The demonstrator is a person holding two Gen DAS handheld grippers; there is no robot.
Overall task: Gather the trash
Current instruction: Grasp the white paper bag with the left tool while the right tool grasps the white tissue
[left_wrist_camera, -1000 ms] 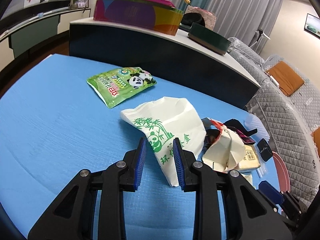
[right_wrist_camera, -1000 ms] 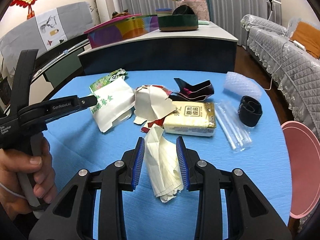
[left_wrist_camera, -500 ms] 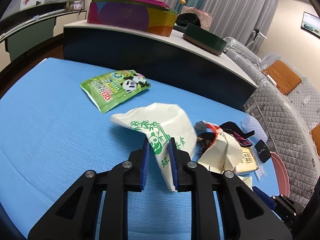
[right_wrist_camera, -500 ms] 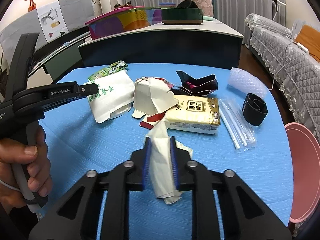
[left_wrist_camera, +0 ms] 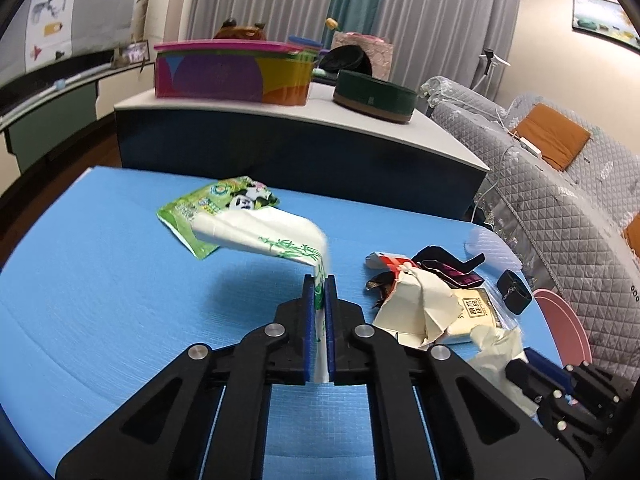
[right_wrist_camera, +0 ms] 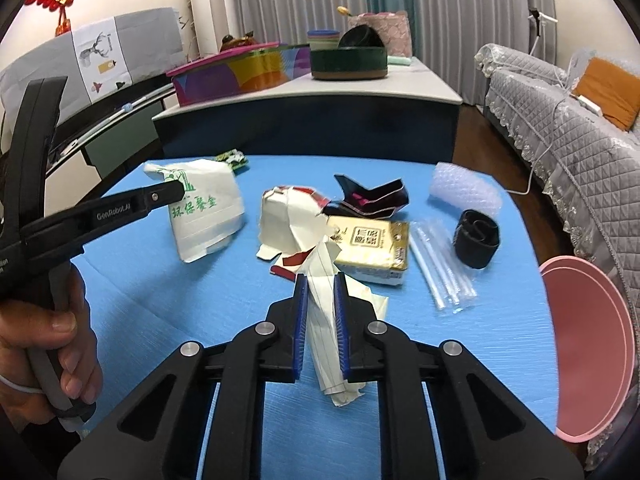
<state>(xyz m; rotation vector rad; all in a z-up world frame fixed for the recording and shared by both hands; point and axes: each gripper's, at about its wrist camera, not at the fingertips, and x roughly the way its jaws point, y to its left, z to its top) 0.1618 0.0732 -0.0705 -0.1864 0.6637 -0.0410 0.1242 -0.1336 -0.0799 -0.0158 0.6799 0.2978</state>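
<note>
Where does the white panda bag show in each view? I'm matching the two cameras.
Left wrist: centre, bag pinched in the left gripper.
Right wrist: upper left, at that gripper's tip.
Shared landmark: yellow pack.

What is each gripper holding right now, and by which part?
Left gripper pinches the white bamboo-print bag by one end. Right gripper clamps the crumpled lined paper across its middle.

Room: grey curtains (left_wrist_camera: 420, 20) with a teal panel (left_wrist_camera: 356, 4); cream walls; dark wood floor (right_wrist_camera: 492, 136); grey quilted sofa (left_wrist_camera: 560, 184), orange cushion (left_wrist_camera: 556, 136); white-topped dark cabinet (left_wrist_camera: 304, 140); framed picture (left_wrist_camera: 600, 24).
</note>
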